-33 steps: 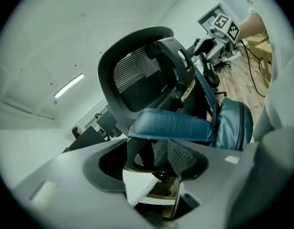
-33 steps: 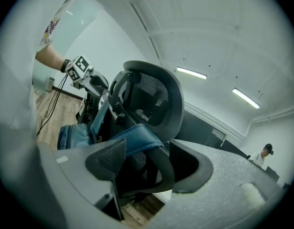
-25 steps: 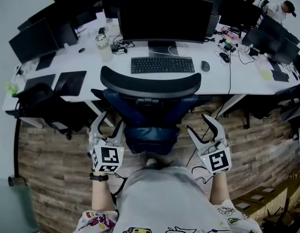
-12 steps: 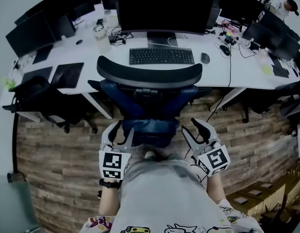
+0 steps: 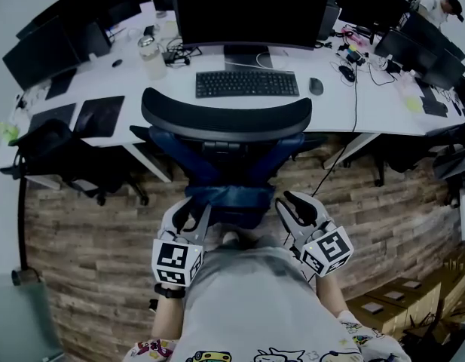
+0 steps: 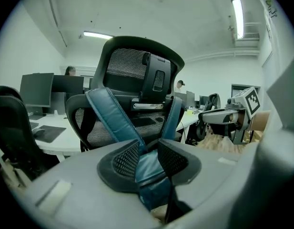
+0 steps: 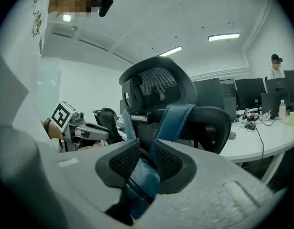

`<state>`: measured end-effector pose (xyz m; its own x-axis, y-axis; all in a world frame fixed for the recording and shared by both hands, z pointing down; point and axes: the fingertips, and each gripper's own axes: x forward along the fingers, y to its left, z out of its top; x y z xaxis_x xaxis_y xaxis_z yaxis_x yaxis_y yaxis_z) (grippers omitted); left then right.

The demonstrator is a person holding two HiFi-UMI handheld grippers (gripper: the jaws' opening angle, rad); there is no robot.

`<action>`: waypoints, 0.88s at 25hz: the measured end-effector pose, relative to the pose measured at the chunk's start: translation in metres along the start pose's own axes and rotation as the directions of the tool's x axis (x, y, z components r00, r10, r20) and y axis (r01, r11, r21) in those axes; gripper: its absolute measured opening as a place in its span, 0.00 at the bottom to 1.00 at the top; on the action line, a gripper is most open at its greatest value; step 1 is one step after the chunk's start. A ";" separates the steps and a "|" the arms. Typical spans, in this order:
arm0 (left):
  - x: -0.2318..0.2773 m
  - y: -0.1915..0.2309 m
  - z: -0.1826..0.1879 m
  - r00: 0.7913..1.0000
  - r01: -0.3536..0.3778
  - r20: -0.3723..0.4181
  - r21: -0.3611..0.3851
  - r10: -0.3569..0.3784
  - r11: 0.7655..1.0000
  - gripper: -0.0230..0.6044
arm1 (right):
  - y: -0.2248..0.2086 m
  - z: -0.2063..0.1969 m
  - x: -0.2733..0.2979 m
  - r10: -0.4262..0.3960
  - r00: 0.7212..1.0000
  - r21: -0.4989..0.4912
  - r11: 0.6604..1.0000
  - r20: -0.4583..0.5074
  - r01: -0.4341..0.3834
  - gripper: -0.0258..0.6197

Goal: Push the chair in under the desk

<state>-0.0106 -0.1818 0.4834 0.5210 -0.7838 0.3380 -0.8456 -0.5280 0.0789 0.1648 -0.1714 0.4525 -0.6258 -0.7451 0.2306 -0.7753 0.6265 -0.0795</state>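
Chair [image 5: 226, 118] position: directly in front of the table [image 5: 383, 119], back toward the person, in line with the keyboard [image 5: 247, 84] and the monitor [image 5: 251, 10]. In the head view, the top of the chair back overlaps the near table edge.

Left gripper [image 5: 188, 216]: positioned at the lower left of the chair's blue back frame [image 6: 108, 113]. The jaws are closing at a narrow setting. 1 limb of the frame fills the gap, and both pads [image 6: 124, 159] contact it.

Right gripper [image 5: 292, 206]: positioned at the lower right of the same frame. The jaws are closing, also narrow, with the other blue limb between them and touching both pads.

Both grippers sit low behind the chair, close to the person's torso.
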 end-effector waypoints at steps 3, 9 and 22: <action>0.003 -0.002 -0.002 1.000 0.020 -0.015 -0.014 -0.020 1.000 0.23 | -0.001 -0.002 0.001 0.004 1.000 0.010 1.000 -0.001 -0.004 0.15; 0.004 -0.002 0.005 1.000 0.027 0.011 -0.021 -0.027 0.999 0.10 | -0.012 0.000 0.003 -0.028 0.999 0.106 0.994 0.033 0.025 0.05; 0.008 -0.003 0.009 0.999 0.045 0.022 -0.026 -0.044 0.999 0.05 | -0.014 0.006 0.008 -0.026 0.999 0.097 0.995 0.035 0.023 0.04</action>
<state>-0.0030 -0.1900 0.4771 0.5601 -0.7669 0.3133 -0.8242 -0.5538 0.1180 0.1704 -0.1876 0.4500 -0.6079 -0.7688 0.1985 -0.7939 0.5842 -0.1683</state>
